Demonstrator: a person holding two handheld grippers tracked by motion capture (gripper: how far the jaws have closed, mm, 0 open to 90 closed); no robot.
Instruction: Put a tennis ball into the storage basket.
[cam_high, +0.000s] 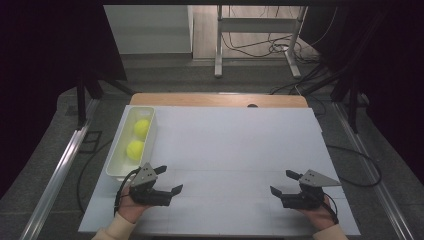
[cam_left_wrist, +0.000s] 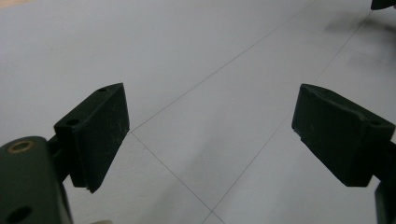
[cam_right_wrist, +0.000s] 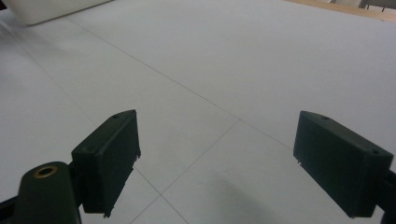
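Both tennis balls (cam_high: 137, 140) lie in the white bin (cam_high: 116, 165) at ten o'clock; left gripper (cam_high: 167, 180) and right gripper (cam_high: 282, 182) rest wide apart, empty, on the tabletop (cam_high: 235, 145), work apparently complete.

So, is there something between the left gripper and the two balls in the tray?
Only the tray's wall. The left gripper is open and empty, just off the near end of the white tray. The near ball and far ball lie inside, so the near rim stands between; from above, nothing visible blocks them.
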